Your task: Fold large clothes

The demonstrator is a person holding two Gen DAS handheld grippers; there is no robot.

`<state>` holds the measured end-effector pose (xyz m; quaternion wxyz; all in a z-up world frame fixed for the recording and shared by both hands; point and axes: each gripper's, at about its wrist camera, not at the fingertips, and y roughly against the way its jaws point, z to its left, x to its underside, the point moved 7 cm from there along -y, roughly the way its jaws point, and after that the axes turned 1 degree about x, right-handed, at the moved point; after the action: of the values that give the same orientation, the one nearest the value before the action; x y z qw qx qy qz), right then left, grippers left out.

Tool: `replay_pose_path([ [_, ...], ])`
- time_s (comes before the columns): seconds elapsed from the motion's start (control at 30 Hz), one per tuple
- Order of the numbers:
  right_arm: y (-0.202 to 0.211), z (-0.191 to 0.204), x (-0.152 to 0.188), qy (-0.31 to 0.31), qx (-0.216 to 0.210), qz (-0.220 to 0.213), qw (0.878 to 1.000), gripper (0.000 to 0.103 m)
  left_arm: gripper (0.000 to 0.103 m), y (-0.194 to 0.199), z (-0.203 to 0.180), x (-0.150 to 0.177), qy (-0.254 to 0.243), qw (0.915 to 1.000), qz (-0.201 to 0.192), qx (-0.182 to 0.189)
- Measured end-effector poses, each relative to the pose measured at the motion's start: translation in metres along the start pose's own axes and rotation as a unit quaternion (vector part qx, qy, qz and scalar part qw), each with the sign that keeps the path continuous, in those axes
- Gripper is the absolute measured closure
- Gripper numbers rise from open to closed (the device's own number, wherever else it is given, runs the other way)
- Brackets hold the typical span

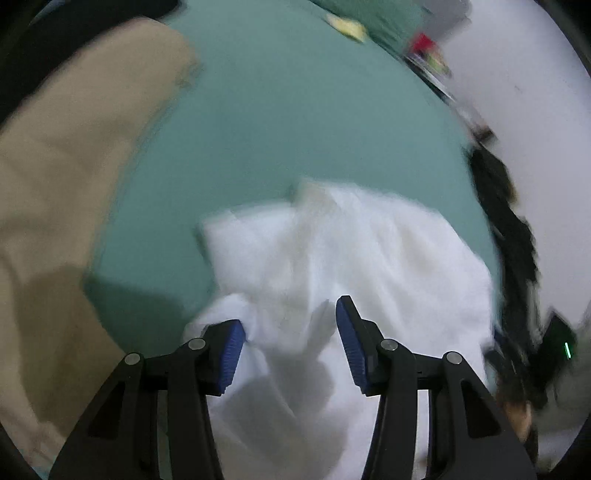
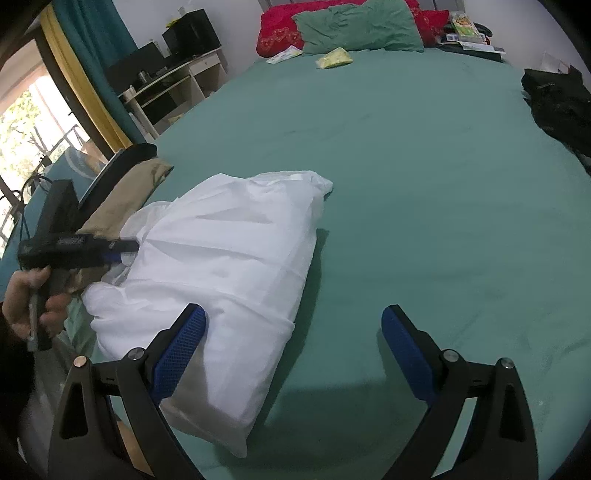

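A white garment lies folded into a long bundle on the teal bed sheet, its near end at the bed's front edge. My right gripper hovers wide open over that near end, its left finger above the cloth and its right one above bare sheet. My left gripper, held by a hand, sits at the bundle's left edge. In the blurred left wrist view the white garment fills the space under the left gripper, whose jaws stand apart with cloth between them and no visible pinch.
A tan garment lies left of the white one and looks large in the left wrist view. A black garment sits at the right edge of the bed. Green and red pillows and a yellow packet are at the head.
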<state>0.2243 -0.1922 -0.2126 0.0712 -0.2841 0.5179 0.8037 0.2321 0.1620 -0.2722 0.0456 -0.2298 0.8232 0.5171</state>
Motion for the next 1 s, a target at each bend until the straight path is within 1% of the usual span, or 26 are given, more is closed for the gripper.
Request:
replay_pose_path([
  [0.07, -0.001, -0.001, 0.001, -0.002, 0.0, 0.001, 1.0, 0.007, 0.052, 0.011, 0.003, -0.013, 0.004, 0.9984, -0.048, -0.03],
  [0.1, -0.002, -0.001, 0.002, -0.002, 0.0, 0.001, 1.0, 0.007, 0.051, 0.018, 0.002, -0.018, -0.002, 0.9962, -0.074, -0.046],
  [0.13, -0.001, -0.002, 0.003, -0.002, 0.0, 0.001, 1.0, 0.007, 0.051, 0.03, -0.003, -0.024, -0.018, 0.9917, -0.112, -0.06],
  [0.17, -0.001, -0.002, 0.003, -0.002, 0.0, 0.0, 1.0, 0.007, 0.05, 0.038, -0.007, -0.028, -0.029, 0.9885, -0.135, -0.061],
  [0.2, -0.001, -0.003, 0.002, -0.003, 0.0, -0.002, 1.0, 0.007, 0.047, 0.045, -0.013, -0.028, -0.04, 0.9858, -0.153, -0.056],
  [0.23, -0.001, -0.004, 0.002, -0.004, 0.001, -0.004, 1.0, 0.007, 0.043, 0.05, -0.02, -0.029, -0.051, 0.984, -0.165, -0.044],
  [0.27, -0.001, -0.005, 0.001, -0.006, 0.001, -0.005, 1.0, 0.007, 0.042, 0.051, -0.028, -0.027, -0.066, 0.9832, -0.168, -0.026],
  [0.3, -0.001, -0.006, 0.001, -0.007, 0.001, -0.007, 1.0, 0.007, 0.041, 0.052, -0.03, -0.022, -0.081, 0.9834, -0.162, -0.013],
  [0.33, -0.002, -0.006, 0.001, -0.009, -0.001, -0.006, 1.0, 0.007, 0.041, 0.045, -0.037, -0.018, -0.094, 0.9841, -0.15, -0.009],
  [0.4, -0.002, -0.007, 0.002, -0.012, -0.004, -0.005, 1.0, 0.007, 0.041, 0.036, -0.043, -0.006, -0.106, 0.9859, -0.127, -0.02],
  [0.43, -0.002, -0.006, 0.002, -0.013, -0.005, -0.006, 1.0, 0.007, 0.041, 0.034, -0.043, -0.001, -0.103, 0.9869, -0.122, -0.025],
  [0.47, -0.001, -0.006, 0.003, -0.015, -0.007, -0.006, 1.0, 0.007, 0.041, 0.036, -0.037, 0.003, -0.092, 0.987, -0.126, -0.038],
  [0.5, 0.002, -0.006, 0.002, -0.017, -0.009, -0.01, 1.0, 0.007, 0.041, 0.048, -0.024, 0.007, -0.083, 0.9861, -0.135, -0.049],
  [0.53, 0.003, -0.007, 0.002, -0.018, -0.008, -0.013, 1.0, 0.007, 0.041, 0.053, -0.019, 0.003, -0.073, 0.985, -0.146, -0.055],
  [0.57, 0.005, -0.007, 0.002, -0.018, -0.006, -0.016, 1.0, 0.007, 0.041, 0.052, -0.019, -0.007, -0.055, 0.9842, -0.161, -0.051],
  [0.6, 0.006, -0.007, 0.001, -0.019, -0.004, -0.017, 1.0, 0.007, 0.041, 0.06, -0.014, -0.013, -0.032, 0.9835, -0.175, -0.03],
  [0.63, 0.006, -0.007, 0.001, -0.019, -0.006, -0.017, 1.0, 0.007, 0.041, 0.068, -0.01, -0.014, -0.01, 0.9829, -0.184, 0.0],
  [0.67, 0.006, -0.006, 0.001, -0.018, -0.008, -0.016, 1.0, 0.007, 0.04, 0.071, -0.007, -0.023, 0.026, 0.9807, -0.188, 0.048],
  [0.7, 0.005, -0.005, 0.002, -0.016, -0.008, -0.014, 1.0, 0.007, 0.039, 0.07, -0.004, -0.03, 0.056, 0.9775, -0.187, 0.081],
  [0.73, 0.005, -0.004, 0.003, -0.013, -0.007, -0.011, 1.0, 0.007, 0.038, 0.068, -0.002, -0.035, 0.083, 0.974, -0.183, 0.104],
  [0.77, 0.004, -0.002, 0.003, -0.009, -0.006, -0.009, 1.0, 0.007, 0.038, 0.064, 0.001, -0.039, 0.104, 0.9718, -0.178, 0.114],
  [0.8, 0.004, -0.001, 0.004, -0.004, -0.005, -0.008, 1.0, 0.007, 0.038, 0.063, 0.004, -0.039, 0.111, 0.9716, -0.175, 0.114],
  [0.83, 0.003, -0.001, 0.004, -0.002, -0.002, -0.007, 1.0, 0.007, 0.038, 0.06, 0.002, -0.038, 0.107, 0.974, -0.17, 0.104],
  [0.9, 0.003, -0.003, 0.003, -0.002, 0.003, -0.007, 1.0, 0.007, 0.038, 0.055, -0.008, -0.03, 0.075, 0.9816, -0.155, 0.082],
  [0.93, 0.004, -0.004, 0.002, -0.005, 0.004, -0.009, 1.0, 0.007, 0.038, 0.048, -0.017, -0.022, 0.045, 0.9875, -0.135, 0.068],
  [1.0, 0.006, -0.01, 0.001, -0.014, 0.006, -0.013, 1.0, 0.007, 0.038, 0.028, -0.026, -0.002, 0.001, 0.995, -0.086, 0.05],
])
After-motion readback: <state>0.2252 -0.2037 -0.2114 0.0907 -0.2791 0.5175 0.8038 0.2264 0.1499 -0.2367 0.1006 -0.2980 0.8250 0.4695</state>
